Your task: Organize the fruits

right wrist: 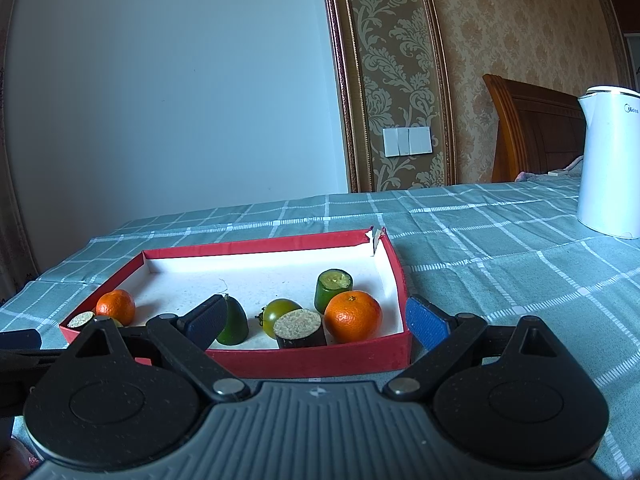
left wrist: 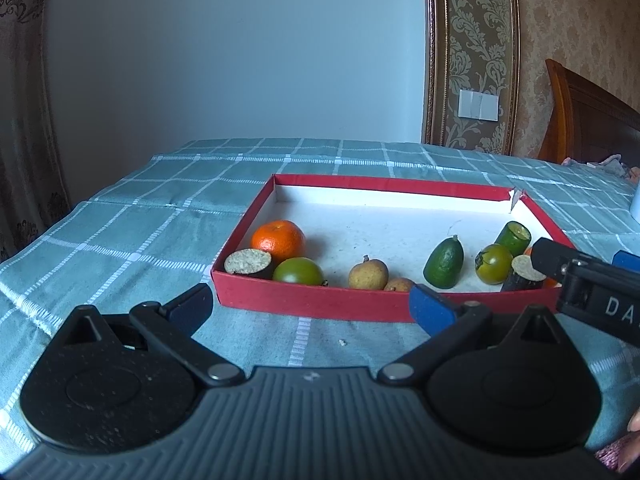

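Note:
A red box (left wrist: 316,302) with a white floor holds the produce. In the left wrist view I see a tangerine (left wrist: 279,240), a cut dark eggplant piece (left wrist: 248,263), a green tomato (left wrist: 298,271), two small tan pears (left wrist: 368,275), a green avocado-like fruit (left wrist: 444,263), another green tomato (left wrist: 493,263) and a cucumber stub (left wrist: 514,236). My left gripper (left wrist: 312,300) is open and empty before the box's near wall. My right gripper (right wrist: 316,320) is open and empty at the box's right near corner (right wrist: 400,350), by a tangerine (right wrist: 353,316) and an eggplant piece (right wrist: 299,329).
The table wears a teal checked cloth (left wrist: 120,236). A white electric kettle (right wrist: 610,164) stands at the far right. A wooden headboard (right wrist: 532,128) and a wall lie behind the table. The right gripper's body (left wrist: 592,284) shows at the left view's right edge.

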